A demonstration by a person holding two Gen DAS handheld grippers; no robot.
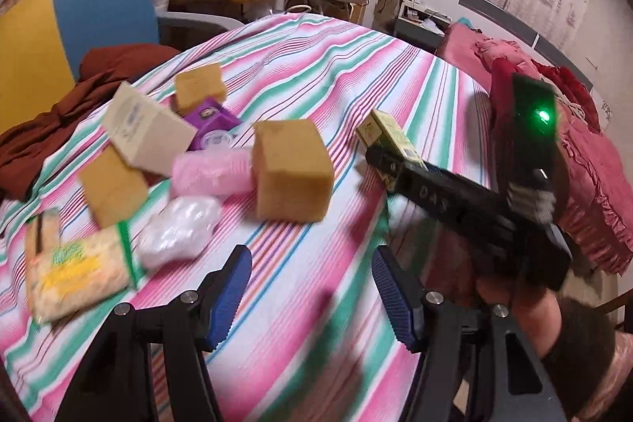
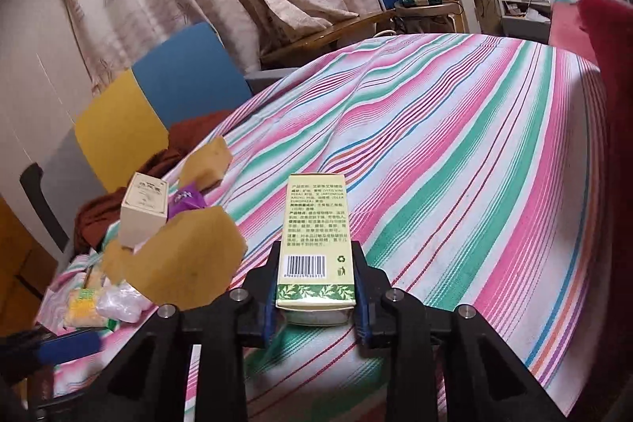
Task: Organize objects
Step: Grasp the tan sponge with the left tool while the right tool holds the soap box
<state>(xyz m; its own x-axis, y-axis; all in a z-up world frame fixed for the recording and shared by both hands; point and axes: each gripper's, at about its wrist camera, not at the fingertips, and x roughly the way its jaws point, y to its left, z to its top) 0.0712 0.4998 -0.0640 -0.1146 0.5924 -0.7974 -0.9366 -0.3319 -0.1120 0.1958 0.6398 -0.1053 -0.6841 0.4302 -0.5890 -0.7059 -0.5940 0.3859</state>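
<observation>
The green box [image 2: 316, 244] is pinched by its barcode end between the pads of the right gripper [image 2: 318, 297], held up over the bare striped bedsheet [image 2: 455, 165], probably so it can go down away from the clutter. The rest sits bunched to the left: sponges [image 1: 292, 171], a beige carton [image 1: 148, 135], plastic packets [image 1: 180, 232]. The left gripper [image 1: 312, 293] hangs wide open and empty, looks ready for the next grab.

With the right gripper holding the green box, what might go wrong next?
1. The right gripper clamps only the near end of the green box; a quick swing may let it tilt or slip.
2. The beige carton leans on the pile of items, so a nudge from the open left gripper might topple it.
</observation>
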